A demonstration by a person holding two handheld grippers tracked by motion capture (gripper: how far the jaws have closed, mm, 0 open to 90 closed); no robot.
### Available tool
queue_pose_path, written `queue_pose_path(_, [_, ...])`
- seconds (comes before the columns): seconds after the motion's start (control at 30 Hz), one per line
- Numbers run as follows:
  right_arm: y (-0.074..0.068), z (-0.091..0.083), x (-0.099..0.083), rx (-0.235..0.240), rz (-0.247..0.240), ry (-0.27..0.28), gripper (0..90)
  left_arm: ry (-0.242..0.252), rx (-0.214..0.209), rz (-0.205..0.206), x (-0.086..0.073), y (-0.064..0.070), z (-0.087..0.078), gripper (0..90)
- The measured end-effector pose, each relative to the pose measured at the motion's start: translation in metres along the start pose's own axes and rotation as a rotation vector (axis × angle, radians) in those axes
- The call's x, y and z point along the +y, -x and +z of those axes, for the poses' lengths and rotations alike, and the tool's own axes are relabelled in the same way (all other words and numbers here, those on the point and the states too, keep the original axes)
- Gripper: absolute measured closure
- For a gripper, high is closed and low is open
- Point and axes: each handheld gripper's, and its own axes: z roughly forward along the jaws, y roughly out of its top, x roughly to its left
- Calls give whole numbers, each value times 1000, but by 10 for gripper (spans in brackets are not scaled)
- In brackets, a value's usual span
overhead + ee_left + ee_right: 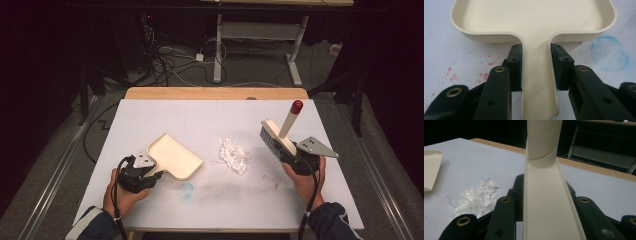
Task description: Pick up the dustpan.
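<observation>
1. Left gripper (142, 172) is clamped on the handle of the cream dustpan (175, 156). In the left gripper view both jaws press the handle sides just below the pan body (534, 17). Pan sits toward the desk's near-left, mouth facing the far-left corner rather than the scraps.
2. Right gripper (295, 157) is closed on the head of the hand brush (281, 134). In the right gripper view the cream back (546, 202) runs up between the jaws. Bristles point toward the desk's middle, the red-tipped handle stands up and away. Brush is near the right edge.
3. Shredded paper pile (234, 155) lies mid-desk, between pan and brush, touching neither; it also shows in the right gripper view (477, 197).
4. Risk: the pan mouth is not lined up with the pile. Sweep now and the scraps likely slide past the lip or scatter toward the near edge.
5. Risk: if the pan lip isn't flat on the desk, paper goes under it.
6. Risk: grip is on the brush head, not the handle, so a hard push could twist it in the jaws. Light scraps also fly on a fast stroke.
7. Pose: both hands low at the near edge, forearms coming in from the near side, left gripper angled toward the far-right, right gripper angled toward the far-left.
8. Old red specks and a blue ring (610, 52) stain the desk (210, 117); ignore.
</observation>
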Motion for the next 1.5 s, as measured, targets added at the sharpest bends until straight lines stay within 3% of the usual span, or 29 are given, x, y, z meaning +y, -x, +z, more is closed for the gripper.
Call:
queue_pose_path(0.3, [2, 10, 4, -10, 26, 30, 674, -20, -60, 71, 2, 8, 3, 636])
queue_pose_path(0.57, [-5, 42, 4, 19, 81, 16, 674, -35, -102, 124, 4, 17, 6, 636])
queue_pose_path(0.77, [-14, 66, -1, -3, 40, -39, 674, -47, -136, 151, 7, 20, 8, 636])
queue_pose_path(1.0, [-20, 79, -4, -17, 14, -100, 674, -54, -163, 160, 11, 23, 12, 636])
queue_pose_path(1.13, [-18, 76, 5, 1, 27, -205, 674, -55, -164, 168, 11, 23, 12, 636])
queue_pose_path(1.2, [-12, 77, 10, 28, 80, -257, 675, -55, -165, 171, 11, 22, 12, 635])
queue_pose_path(1.27, [-9, 78, 14, 37, 93, -294, 676, -57, -167, 170, 11, 22, 13, 635])
queue_pose_path(1.5, [-16, 80, 16, 74, 39, -318, 677, -68, -155, 191, 15, 23, 12, 635])
